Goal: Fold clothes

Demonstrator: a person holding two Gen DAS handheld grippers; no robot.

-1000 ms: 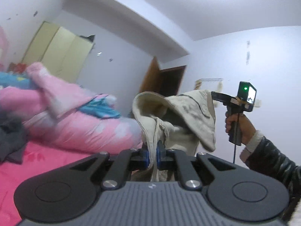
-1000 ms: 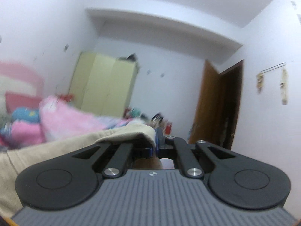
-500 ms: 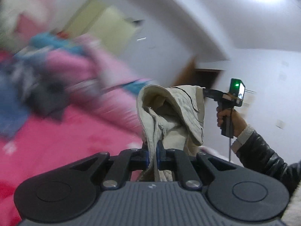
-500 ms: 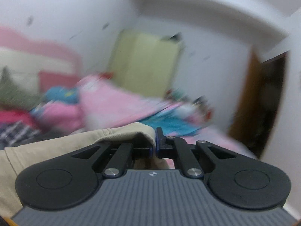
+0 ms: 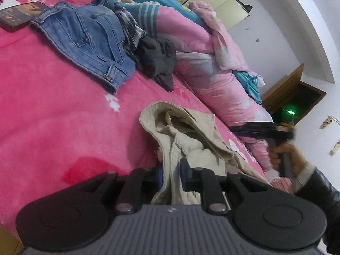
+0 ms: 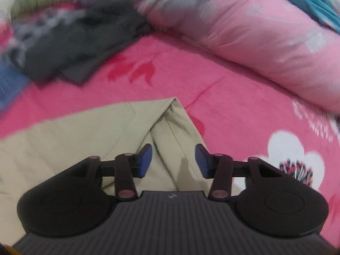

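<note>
A beige garment [image 5: 191,131] lies crumpled on the pink bed cover [image 5: 53,110], its waistband open towards me. A strip of it runs between the blue pads of my left gripper [image 5: 171,170]; the jaws are opening but still touch the cloth. In the right wrist view a folded corner of the beige garment [image 6: 74,140] lies flat on the bed cover [image 6: 233,106]. My right gripper [image 6: 173,161] hovers over that corner, jaws opening, pads clear of the cloth. A hand [image 5: 282,153] in a dark sleeve holds that gripper at the right of the left wrist view.
Blue jeans [image 5: 89,40], a checked item and a dark grey garment [image 5: 155,57] are heaped at the back of the bed. A rolled pink duvet [image 5: 212,74] runs along the far side. A dark flat object [image 5: 19,16] lies top left. A wooden door [image 5: 297,93] stands beyond.
Both grippers came down from the air to the bed, carrying the beige garment down onto the cover. The right gripper has let go of its corner; the left gripper's jaws have parted slightly.
</note>
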